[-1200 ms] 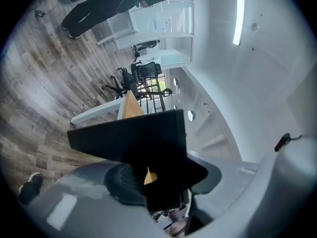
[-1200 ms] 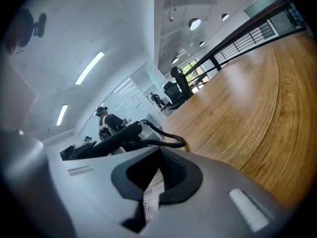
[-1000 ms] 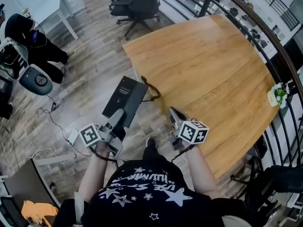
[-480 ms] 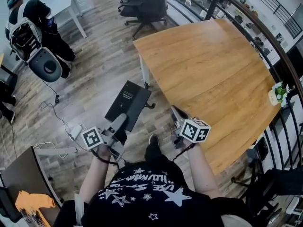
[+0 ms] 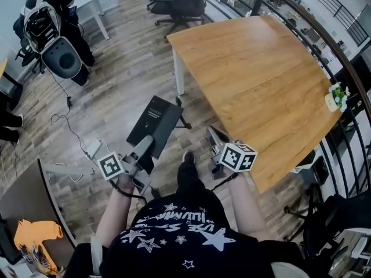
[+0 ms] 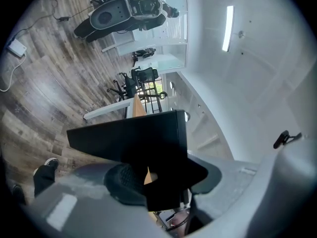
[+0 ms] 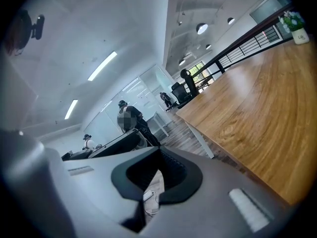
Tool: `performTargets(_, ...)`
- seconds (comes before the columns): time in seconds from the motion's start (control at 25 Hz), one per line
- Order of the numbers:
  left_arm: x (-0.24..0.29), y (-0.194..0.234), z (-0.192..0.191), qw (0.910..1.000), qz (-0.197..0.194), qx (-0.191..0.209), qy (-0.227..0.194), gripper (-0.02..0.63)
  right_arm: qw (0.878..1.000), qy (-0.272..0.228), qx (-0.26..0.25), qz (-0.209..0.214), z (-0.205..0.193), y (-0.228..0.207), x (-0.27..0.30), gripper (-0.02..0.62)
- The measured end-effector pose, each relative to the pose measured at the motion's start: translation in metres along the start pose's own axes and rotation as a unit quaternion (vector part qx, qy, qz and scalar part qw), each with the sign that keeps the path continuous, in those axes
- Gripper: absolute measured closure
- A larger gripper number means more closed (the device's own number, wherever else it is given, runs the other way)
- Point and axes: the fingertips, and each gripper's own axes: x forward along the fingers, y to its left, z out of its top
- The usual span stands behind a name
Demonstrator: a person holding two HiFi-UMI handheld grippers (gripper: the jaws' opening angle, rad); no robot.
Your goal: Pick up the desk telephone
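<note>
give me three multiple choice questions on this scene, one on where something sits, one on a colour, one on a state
1. Where does the potted plant stand?
A on the floor by the office chairs
B at the right edge of the wooden table
C on a white desk

2. What colour is the slab that the left gripper carries?
A white
B orange
C black

3. How does the left gripper stand?
A closed on the slab
B open and empty
C resting on the table

Answers:
1 B, the head view shows the pot on the tabletop beside the railing.
2 C, both the head view and the left gripper view show a flat black slab.
3 A, the left gripper view shows the slab clamped between the two pads, held above the floor.
</note>
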Motion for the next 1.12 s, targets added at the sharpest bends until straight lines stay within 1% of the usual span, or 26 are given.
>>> performTargets(0.28, -0.052, 0.004, -0.04, 0.9998, -0.004, -0.015, -0.013, 0.405, 1.0, 0.009, -0.004, 0.004, -0.044, 0.022, -0.043, 0.597)
performTargets(0.48, -0.08, 0.005, -0.057, 0.9998, 0.002, -0.009, -0.016, 0.405, 1.0, 0.011, -0.007, 0.003, -0.061, 0.034, -0.064, 0.597)
performTargets(0.72, -0.103, 0.002, -0.076, 0.9998, -0.001, 0.001, -0.018, 0.405, 1.0, 0.014, -0.013, 0.009, -0.079, 0.049, -0.087, 0.597)
performTargets(0.96, -0.12, 0.0, -0.085, 0.9997, -0.007, -0.004, -0.024, 0.405, 1.0, 0.013, -0.016, 0.008, -0.091, 0.056, -0.099, 0.597)
performTargets(1.12, -0.123, 0.002, -0.09, 0.9997, -0.007, 0.004, -0.022, 0.405, 1.0, 0.018, -0.017, 0.011, -0.099, 0.056, -0.103, 0.597)
